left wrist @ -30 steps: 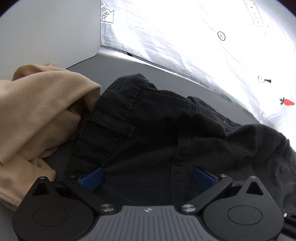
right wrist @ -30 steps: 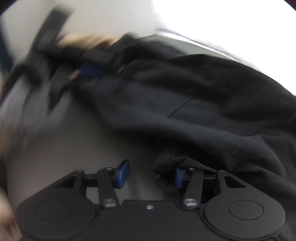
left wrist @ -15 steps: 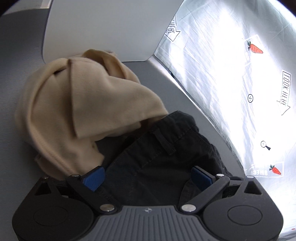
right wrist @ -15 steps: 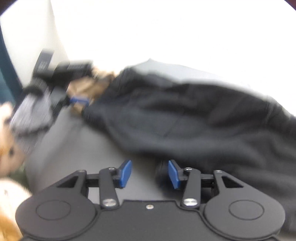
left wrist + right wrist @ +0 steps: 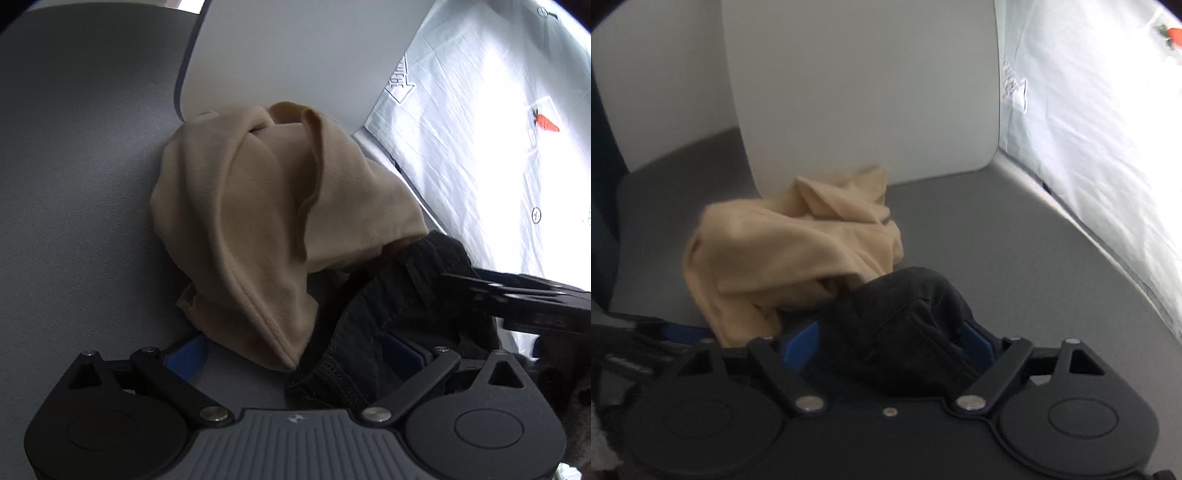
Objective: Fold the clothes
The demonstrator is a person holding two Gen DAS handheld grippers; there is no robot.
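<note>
Black trousers [image 5: 901, 314], stiff stitched cotton, lie bunched on the smooth grey table [image 5: 997, 251], touching a soft, crumpled beige garment [image 5: 768, 251] to their left. Right gripper [image 5: 890, 343]: jaws opening, trouser fabric between the blue pads. Left gripper [image 5: 295, 356]: spread wide, both hems lying between its pads, not pinched.

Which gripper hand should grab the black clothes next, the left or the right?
Probably the right gripper: its opening jaws straddle the bunched black garment. The left gripper has both the beige garment and black cloth between its wide jaws.
</note>
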